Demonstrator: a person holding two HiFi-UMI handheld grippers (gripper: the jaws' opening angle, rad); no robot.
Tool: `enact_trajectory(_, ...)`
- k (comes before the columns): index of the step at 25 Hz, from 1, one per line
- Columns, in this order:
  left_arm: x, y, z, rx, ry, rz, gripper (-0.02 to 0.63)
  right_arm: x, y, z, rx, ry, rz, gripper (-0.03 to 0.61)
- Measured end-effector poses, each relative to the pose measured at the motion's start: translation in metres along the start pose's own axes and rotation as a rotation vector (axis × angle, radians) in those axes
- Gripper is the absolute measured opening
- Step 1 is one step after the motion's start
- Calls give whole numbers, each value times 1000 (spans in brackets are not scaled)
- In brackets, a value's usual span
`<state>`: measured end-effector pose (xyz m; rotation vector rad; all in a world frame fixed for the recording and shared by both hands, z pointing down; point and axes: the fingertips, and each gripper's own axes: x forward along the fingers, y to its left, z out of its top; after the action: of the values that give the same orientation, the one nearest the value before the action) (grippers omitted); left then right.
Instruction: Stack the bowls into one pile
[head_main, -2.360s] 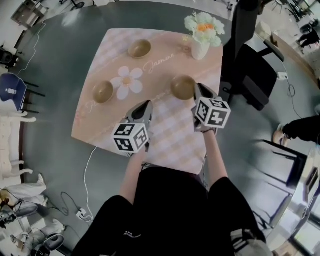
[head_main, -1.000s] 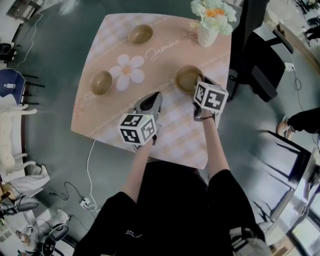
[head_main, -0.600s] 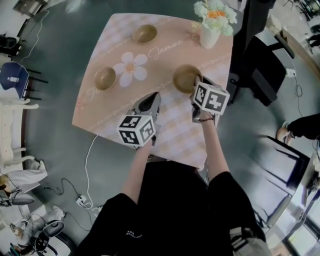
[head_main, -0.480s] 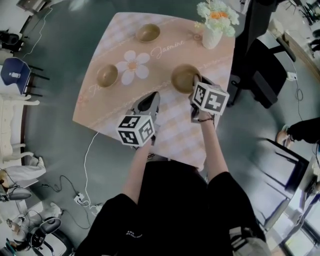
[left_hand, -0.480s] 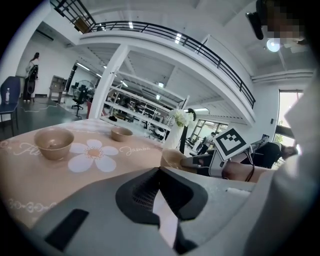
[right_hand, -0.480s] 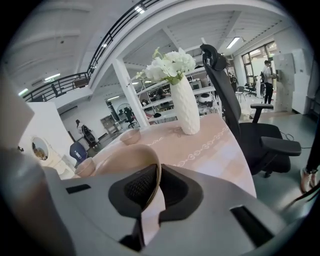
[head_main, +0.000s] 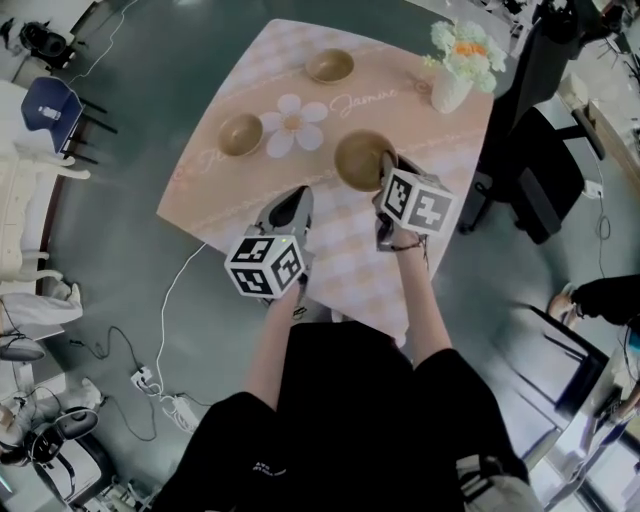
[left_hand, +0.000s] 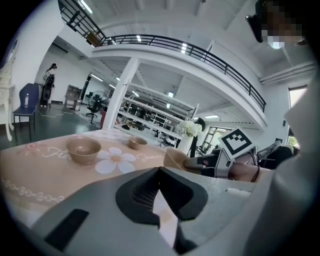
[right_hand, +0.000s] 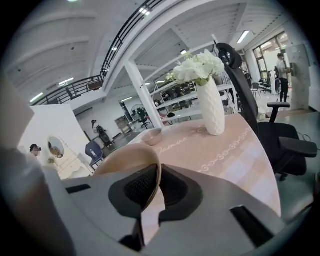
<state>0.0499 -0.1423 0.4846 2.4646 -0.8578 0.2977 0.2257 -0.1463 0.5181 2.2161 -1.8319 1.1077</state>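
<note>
Right gripper (right_hand: 158, 172) is pinching the near rim of the nearest bowl (head_main: 358, 158), right of centre on the table (head_main: 340, 240). Reads as the first pick. Left gripper (left_hand: 160, 172) is pressed together, empty, over the near edge.

Next: carry it to the left bowl (head_main: 240, 133) and lower it in level, rims centred. A one-sided rim grip may tilt.

Far bowl (head_main: 329, 65) sits well apart. Vase of flowers (head_main: 452, 88) is off the route. The left gripper is nearest to it.

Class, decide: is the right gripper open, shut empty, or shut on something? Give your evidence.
Shut on the bowl: the right gripper's pads pinch the bowl's rim between them.
</note>
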Motion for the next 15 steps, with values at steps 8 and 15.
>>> enact_trajectory(8,-25,21,10,-9,-48,59,-3,5,38,-2,-19,12,65,8)
enact_trajectory(15,-44,47,19,-21,-73,91,-3,13,73,-6,-18,21,105,8)
